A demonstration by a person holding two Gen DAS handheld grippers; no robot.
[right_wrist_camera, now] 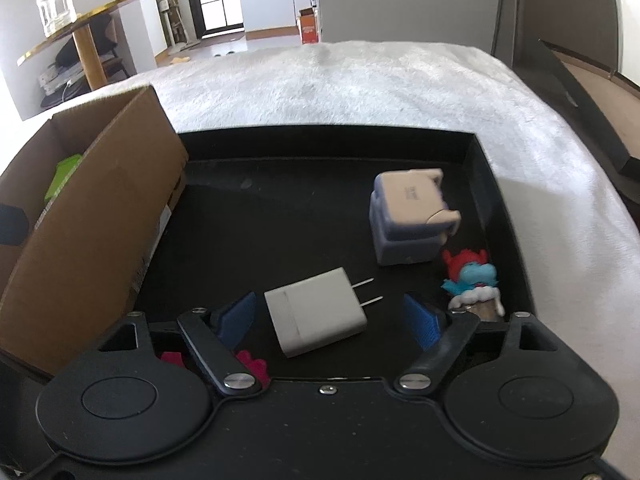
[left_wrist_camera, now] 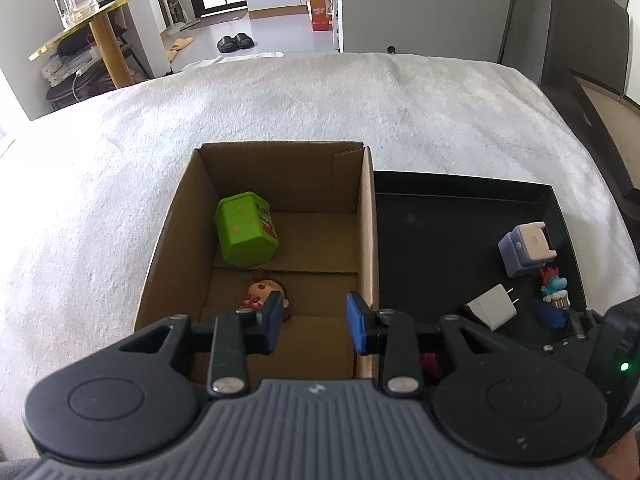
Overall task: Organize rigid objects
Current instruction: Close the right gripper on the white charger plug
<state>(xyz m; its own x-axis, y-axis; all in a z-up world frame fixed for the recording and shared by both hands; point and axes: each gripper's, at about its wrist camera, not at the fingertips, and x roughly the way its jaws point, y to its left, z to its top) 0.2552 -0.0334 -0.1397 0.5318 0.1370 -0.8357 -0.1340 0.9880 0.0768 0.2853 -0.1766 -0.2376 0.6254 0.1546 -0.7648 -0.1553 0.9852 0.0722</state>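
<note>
Both tools, left (left_wrist_camera: 316,322) and right (right_wrist_camera: 332,320), gape empty; one charger (right_wrist_camera: 316,312), two toys in box (left_wrist_camera: 368,216).

Left hand-held gripper (left_wrist_camera: 316,322) spread open over a cardboard box (left_wrist_camera: 370,216) on the bed (left_wrist_camera: 280,96). Inside: green tub (left_wrist_camera: 245,235), tipped, and doll (left_wrist_camera: 264,294). Alongside, touching: black tray (left_wrist_camera: 460,216) with white charger (left_wrist_camera: 493,305), lilac block (left_wrist_camera: 526,249), blue figurine (left_wrist_camera: 554,286).

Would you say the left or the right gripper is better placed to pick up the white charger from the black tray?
Right. The right gripper is open with the white charger between its fingers in the black tray. The left gripper is open over the cardboard box.
</note>
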